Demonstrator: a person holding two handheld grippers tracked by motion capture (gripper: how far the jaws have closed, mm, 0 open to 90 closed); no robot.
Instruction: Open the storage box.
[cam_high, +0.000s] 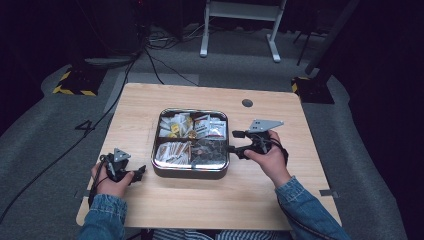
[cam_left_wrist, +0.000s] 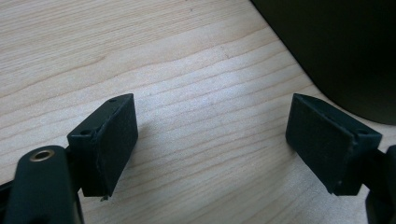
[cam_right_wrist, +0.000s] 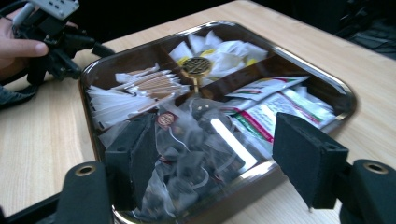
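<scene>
Grippers, two, hand-held, at the near edge of a wooden table (cam_high: 210, 200). Left gripper (cam_high: 137, 172), lower left of the high view: jaws spread wide, nothing between them, resting low over bare wood just beside the tray's near left corner. Right gripper (cam_high: 234, 141), right of centre: jaws likewise spread, empty, pointed at the tray's right rim.

Tray (cam_high: 190, 172), square, metal, rounded corners, centre of the table, split into four compartments around a brass knob (cam_right_wrist: 196, 65). Clear teabags (cam_right_wrist: 196, 140) in the compartment nearest the right gripper, directly between its jaws in the right gripper view. Printed sachets (cam_right_wrist: 271, 109) beside them; thin white packets (cam_right_wrist: 112, 105) and folded white sachets (cam_right_wrist: 224, 49) in the farther compartments.

Risks, judged: teabags lie heaped and tangled, so a closing pinch may lift several by their strings or slip off slick film; a low approach may knock the rim and shift the tray, as the left gripper is not holding it.
</scene>
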